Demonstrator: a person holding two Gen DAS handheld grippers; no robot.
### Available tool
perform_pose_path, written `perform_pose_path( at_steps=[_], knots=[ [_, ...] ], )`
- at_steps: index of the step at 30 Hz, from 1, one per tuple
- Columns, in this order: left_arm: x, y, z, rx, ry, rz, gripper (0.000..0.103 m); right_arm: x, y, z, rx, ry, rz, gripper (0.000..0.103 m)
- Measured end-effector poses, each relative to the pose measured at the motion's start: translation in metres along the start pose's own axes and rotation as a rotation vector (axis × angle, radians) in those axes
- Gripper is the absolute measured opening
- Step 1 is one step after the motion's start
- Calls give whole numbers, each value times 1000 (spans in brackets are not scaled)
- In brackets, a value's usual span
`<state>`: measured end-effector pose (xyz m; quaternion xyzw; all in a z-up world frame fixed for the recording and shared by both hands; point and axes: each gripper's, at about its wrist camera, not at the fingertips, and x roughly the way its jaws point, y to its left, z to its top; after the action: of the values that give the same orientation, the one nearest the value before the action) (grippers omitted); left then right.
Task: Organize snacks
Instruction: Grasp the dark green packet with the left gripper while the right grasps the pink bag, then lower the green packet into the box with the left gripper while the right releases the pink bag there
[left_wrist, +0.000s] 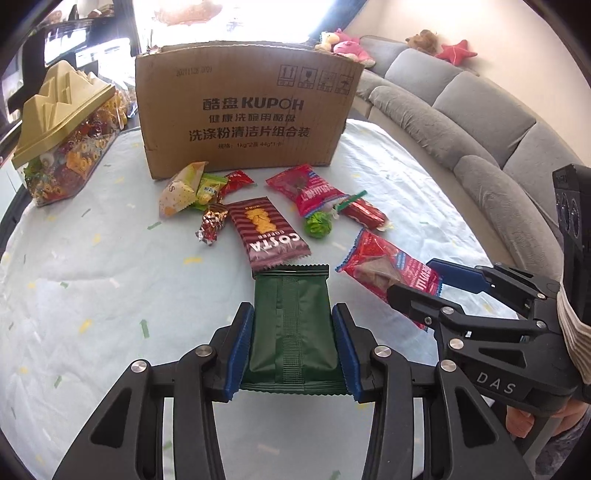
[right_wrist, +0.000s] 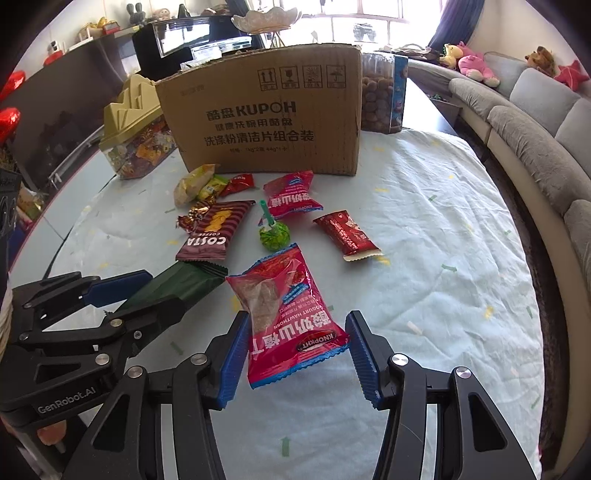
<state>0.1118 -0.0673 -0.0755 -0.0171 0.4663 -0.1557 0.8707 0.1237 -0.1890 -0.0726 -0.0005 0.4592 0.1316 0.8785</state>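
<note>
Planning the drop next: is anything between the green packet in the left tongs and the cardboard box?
Yes. The Costa packet lies flat right ahead of the green packet, with more wrapped snacks near the cardboard box. All lie low on the table; lifting over them probably clears the way.

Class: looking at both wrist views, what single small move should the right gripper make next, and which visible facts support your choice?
Probably close the right gripper: its jaws stand open either side of the red yogurt hawthorn packet, which is not yet pinched, while the left gripper already clamps the green packet.
</note>
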Motion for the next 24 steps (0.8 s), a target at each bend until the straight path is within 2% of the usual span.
perform_pose_path(
  at_steps=[11, 24],
  knots=[
    [-31, -1, -5, 4, -77, 5, 43, -29, 8, -7, 18, -57, 9, 54],
    [-57, 10, 25, 17, -206, 51, 43, -50, 18, 14, 16, -147, 0, 54]
  ],
)
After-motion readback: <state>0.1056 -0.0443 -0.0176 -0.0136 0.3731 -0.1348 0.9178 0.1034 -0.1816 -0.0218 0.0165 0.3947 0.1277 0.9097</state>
